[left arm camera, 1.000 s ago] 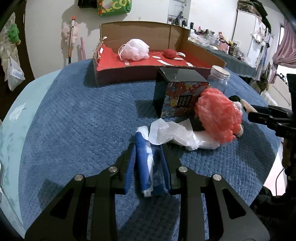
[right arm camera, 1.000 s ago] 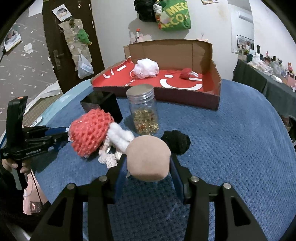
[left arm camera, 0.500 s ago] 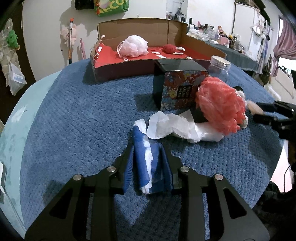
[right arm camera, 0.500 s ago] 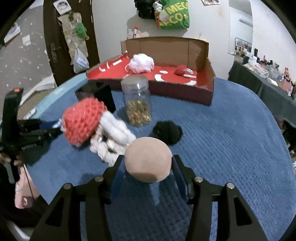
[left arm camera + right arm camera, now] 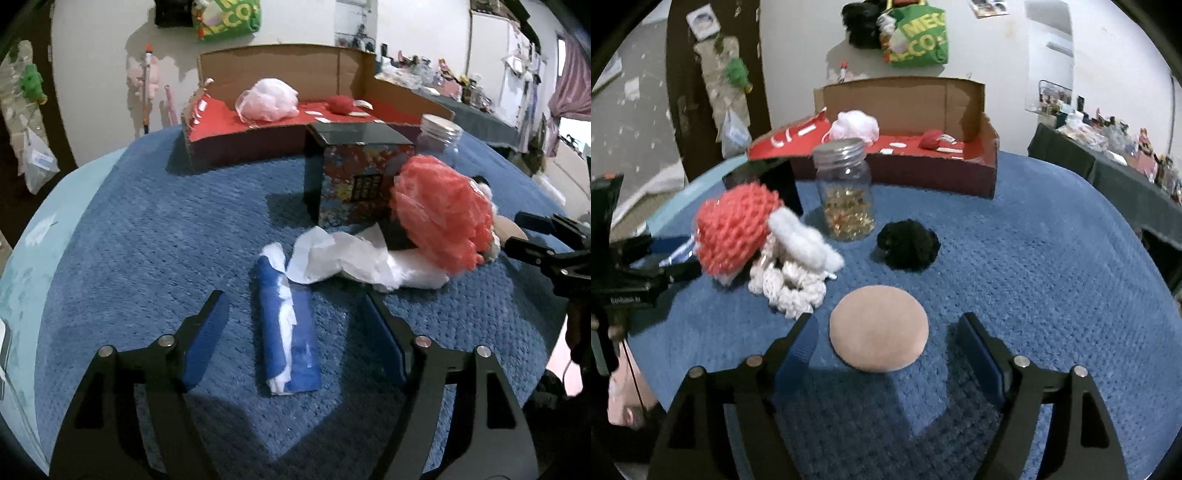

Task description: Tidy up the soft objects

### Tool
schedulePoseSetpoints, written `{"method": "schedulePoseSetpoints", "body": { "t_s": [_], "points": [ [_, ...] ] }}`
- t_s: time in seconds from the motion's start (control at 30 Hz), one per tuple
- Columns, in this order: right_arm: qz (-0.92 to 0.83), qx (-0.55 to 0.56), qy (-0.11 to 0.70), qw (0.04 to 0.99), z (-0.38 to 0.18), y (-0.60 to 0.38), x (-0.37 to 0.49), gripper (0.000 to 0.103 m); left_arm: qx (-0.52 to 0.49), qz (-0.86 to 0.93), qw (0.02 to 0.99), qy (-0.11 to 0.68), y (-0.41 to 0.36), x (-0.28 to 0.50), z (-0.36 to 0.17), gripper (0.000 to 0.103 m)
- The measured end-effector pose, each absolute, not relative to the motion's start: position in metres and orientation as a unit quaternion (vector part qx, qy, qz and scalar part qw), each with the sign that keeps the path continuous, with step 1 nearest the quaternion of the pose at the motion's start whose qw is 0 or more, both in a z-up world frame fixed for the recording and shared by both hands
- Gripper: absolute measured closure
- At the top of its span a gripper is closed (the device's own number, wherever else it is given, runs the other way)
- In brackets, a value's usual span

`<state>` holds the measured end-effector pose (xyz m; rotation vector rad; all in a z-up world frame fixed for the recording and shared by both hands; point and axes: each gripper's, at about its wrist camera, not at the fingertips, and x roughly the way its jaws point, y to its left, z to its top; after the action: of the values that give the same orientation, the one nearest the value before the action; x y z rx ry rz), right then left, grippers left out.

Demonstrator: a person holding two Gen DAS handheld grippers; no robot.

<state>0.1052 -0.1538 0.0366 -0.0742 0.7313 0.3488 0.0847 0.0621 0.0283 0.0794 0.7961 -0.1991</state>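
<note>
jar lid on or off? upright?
On and upright. The jar stands on the blue cloth with its metal lid seated on top; gold bits fill its lower half.

Waffle-textured cloth blanket (image 5: 1034, 258), glass jar (image 5: 846, 199) with metal lid, cardboard box (image 5: 295, 66)

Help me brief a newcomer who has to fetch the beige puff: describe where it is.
On the blue blanket, look in front of the glass jar of gold bits. The beige puff lies flat between the opening, untouching jaws of the right gripper. Unlike its knitted and fluffy neighbours, it is a smooth, plain disc.
</note>
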Motion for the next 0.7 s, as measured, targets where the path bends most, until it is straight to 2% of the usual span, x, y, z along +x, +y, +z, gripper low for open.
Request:
{"method": "schedulePoseSetpoints", "body": {
  "t_s": [0.1, 0.2, 0.27, 0.3, 0.33, 0.43, 0.7],
  "points": [
    [0.152, -0.026, 0.342, 0.927, 0.035, -0.154, 0.107, 0.023, 0.042, -0.078, 0.921, 0.379, 0.062, 0.085, 0.027, 0.047],
    [0.148, -0.018, 0.331, 0.932, 0.033, -0.154, 0.107, 0.032, 0.045, -0.073, 0.924, 0.372, 0.06, 0.083, 0.026, 0.063],
    [0.152, -0.025, 0.332, 0.931, 0.032, -0.151, 0.107, 0.038, 0.05, -0.074, 0.926, 0.368, 0.057, 0.08, 0.025, 0.068],
    [0.156, -0.027, 0.332, 0.93, 0.031, -0.15, 0.107, 0.044, 0.056, -0.073, 0.927, 0.364, 0.054, 0.078, 0.024, 0.072],
    [0.159, -0.03, 0.331, 0.93, 0.031, -0.149, 0.107, 0.049, 0.059, -0.071, 0.928, 0.36, 0.053, 0.076, 0.024, 0.073],
    [0.161, -0.03, 0.321, 0.933, 0.032, -0.148, 0.102, 0.052, 0.056, -0.071, 0.931, 0.354, 0.051, 0.072, 0.024, 0.075],
    [0.17, -0.019, 0.313, 0.934, 0.035, -0.149, 0.097, 0.052, 0.055, -0.069, 0.933, 0.35, 0.053, 0.067, 0.028, 0.076]
  ]
}}
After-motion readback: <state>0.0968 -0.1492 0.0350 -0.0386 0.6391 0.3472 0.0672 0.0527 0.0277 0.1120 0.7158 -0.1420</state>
